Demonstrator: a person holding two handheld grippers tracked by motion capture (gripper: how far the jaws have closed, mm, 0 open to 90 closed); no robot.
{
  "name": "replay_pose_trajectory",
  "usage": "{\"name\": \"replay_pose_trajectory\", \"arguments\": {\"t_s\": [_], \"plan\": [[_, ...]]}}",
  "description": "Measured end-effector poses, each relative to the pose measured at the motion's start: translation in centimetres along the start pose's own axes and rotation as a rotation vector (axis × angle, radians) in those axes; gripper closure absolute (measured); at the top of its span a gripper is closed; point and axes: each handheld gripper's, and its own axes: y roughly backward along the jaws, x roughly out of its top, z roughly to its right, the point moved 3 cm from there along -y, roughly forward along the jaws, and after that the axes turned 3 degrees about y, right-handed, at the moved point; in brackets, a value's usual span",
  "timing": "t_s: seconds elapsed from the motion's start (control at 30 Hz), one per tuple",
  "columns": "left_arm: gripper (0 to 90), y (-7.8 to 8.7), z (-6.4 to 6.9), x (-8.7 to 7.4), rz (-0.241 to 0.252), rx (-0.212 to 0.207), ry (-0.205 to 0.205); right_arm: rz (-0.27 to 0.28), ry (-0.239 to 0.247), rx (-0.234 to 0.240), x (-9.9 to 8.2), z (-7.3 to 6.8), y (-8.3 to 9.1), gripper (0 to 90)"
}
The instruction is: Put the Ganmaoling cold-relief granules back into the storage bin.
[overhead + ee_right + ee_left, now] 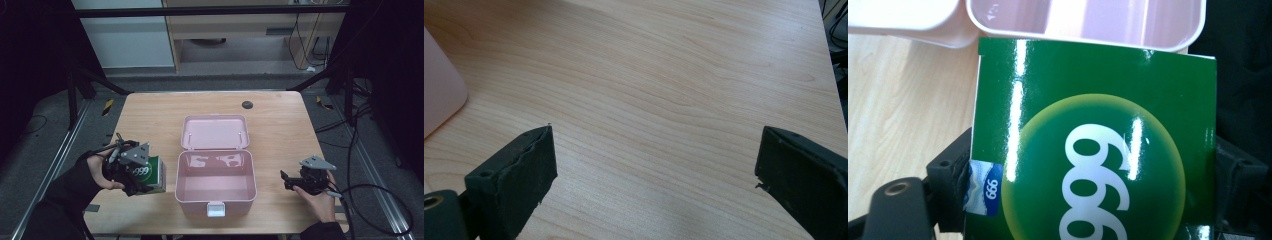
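A green box printed "999" [150,176] sits at the left of the table, clamped between the jaws of my left gripper [134,175]. In the left gripper view the green box [1093,150] fills the space between the two black jaws, with the pink case's rim [1088,40] just beyond it. An open pink case [216,181] stands mid-table, its lid [216,132] laid back and its inside bare. My right gripper [290,181] rests to the right of the case, held by a hand. Its jaws stand wide apart over bare wood, so the right gripper [654,170] holds nothing.
The wooden table [150,115] has a small dark round mark [247,105] near its far edge. The case has a white latch [216,210] at its front. Cables [370,200] trail off the right side. A corner of the pink case [439,100] lies left of the right gripper.
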Motion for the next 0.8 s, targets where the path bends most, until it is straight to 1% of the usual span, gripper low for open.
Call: {"name": "replay_pose_trajectory", "arguments": {"t_s": [0.17, 0.3, 0.47, 0.63, 0.8], "plan": [[14.1, 0.8, -0.2, 0.7, 0.0, 0.009, -0.002, 0.0, -0.003, 0.002, 0.0, 0.0, 0.0, 3.5], [14.2, 1.4, -0.2, 1.2, 0.009, 0.011, -0.003, 0.0, -0.001, 0.001, 0.0, 0.0, 0.0, 3.5], [14.2, 2.1, -0.4, 1.7, 0.008, 0.012, 0.0, -0.001, -0.003, -0.001, 0.0, 0.0, 0.0, 3.5], [14.2, 2.4, -0.5, 2.1, 0.013, 0.004, -0.004, 0.0, -0.003, -0.002, 0.0, 0.0, 0.0, 3.5], [14.3, 2.5, -0.5, 2.8, 0.002, -0.007, -0.02, 0.002, -0.003, -0.001, 0.0, 0.1, 0.1, 3.5]]}}
